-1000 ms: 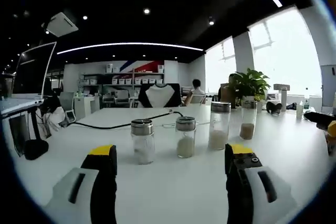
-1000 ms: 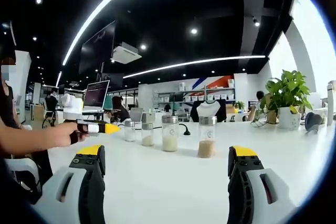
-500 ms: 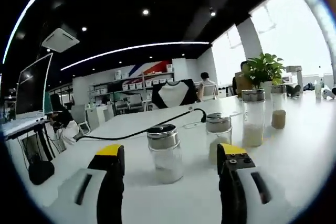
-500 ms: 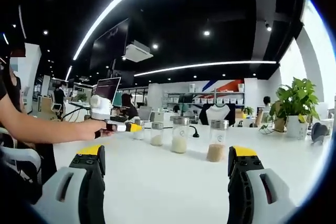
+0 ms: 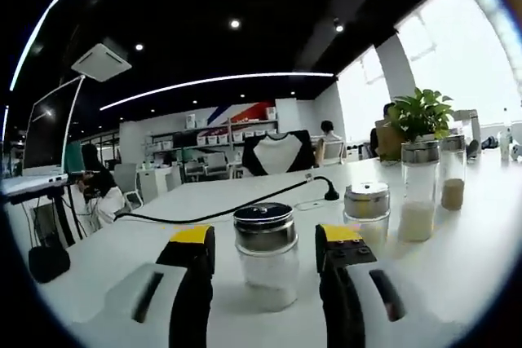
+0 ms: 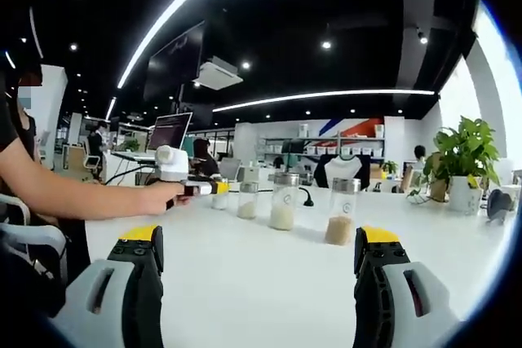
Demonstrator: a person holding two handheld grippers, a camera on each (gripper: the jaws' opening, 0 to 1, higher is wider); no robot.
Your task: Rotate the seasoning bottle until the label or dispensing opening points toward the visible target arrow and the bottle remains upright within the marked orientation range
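Four glass seasoning bottles with metal caps stand in a row on the white table (image 5: 457, 266). The nearest short bottle (image 5: 265, 260), holding white powder, sits upright between the jaws of my left gripper (image 5: 266, 234). A thin gap shows on each side, so the gripper is open around it. In the right gripper view a hand (image 6: 160, 198) holds that left gripper (image 6: 189, 185) at the row's left end. My right gripper (image 6: 259, 244) is open, with nothing in it, well short of the bottles (image 6: 284, 201).
Another short bottle (image 5: 367, 213) and two tall ones (image 5: 418, 189) follow to the right. A black cable (image 5: 245, 206) runs behind them. A potted plant (image 6: 461, 156) stands at the far right. A person's forearm (image 6: 73, 193) reaches in from the left.
The left gripper has moved forward onto the nearest short bottle and its jaws have narrowed around it. The right gripper has stayed open and nearly still.
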